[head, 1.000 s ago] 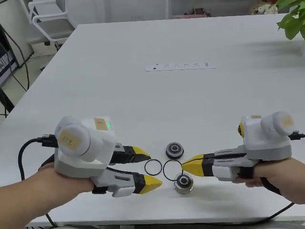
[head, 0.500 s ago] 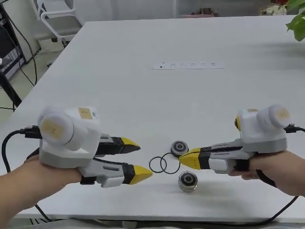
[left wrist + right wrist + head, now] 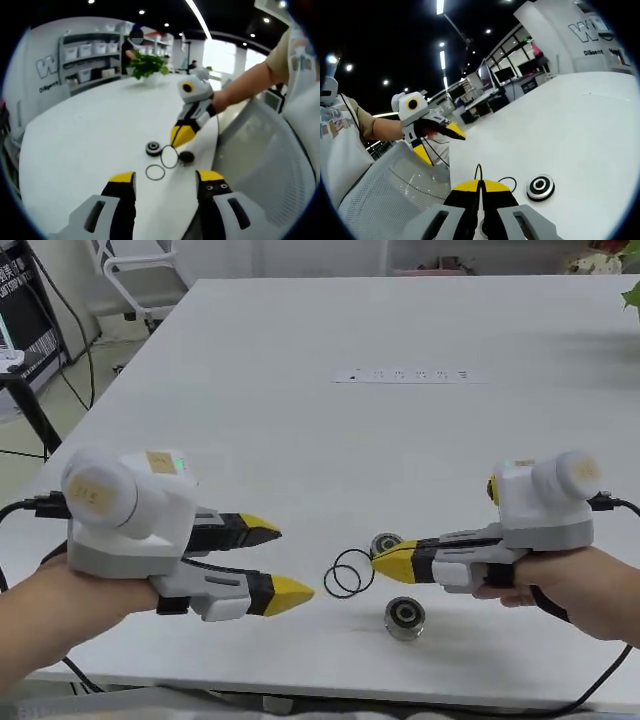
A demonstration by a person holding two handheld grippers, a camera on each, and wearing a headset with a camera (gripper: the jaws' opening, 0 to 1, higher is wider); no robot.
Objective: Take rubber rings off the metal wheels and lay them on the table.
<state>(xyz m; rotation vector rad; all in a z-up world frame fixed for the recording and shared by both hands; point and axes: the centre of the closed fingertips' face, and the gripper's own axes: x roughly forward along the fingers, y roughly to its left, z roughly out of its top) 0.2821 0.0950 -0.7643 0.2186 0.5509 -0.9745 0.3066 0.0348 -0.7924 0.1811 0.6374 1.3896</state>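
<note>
Black held ring [image 3: 354,551], pinched at its right edge between the pressed-together jaws of the right gripper [image 3: 380,560]; its body extends leftward from the tips, toward the left gripper [image 3: 296,561]. In the left gripper view it hangs tilted from the yellow tips; whether its lower edge touches the table [image 3: 300,420] cannot be told. A loose ring [image 3: 341,596] lies flat just left of it, and in the head view the two outlines overlap. The far wheel [image 3: 386,540] sits just behind the right tips; the near wheel [image 3: 404,616] lies in front, apart from both rings. The left gripper's jaws are spread and empty, its tips short of the loose ring. Laying down falls to the right gripper, which already holds the ring; bare table lies close beneath, so the move probably needs only a lowering clear of the loose ring. Compared with one second ago: the rings then lay side by side and the right tips stood between the two wheels; now the outlines overlap, the right tips are by the far wheel, and the left tips have drawn back.
</note>
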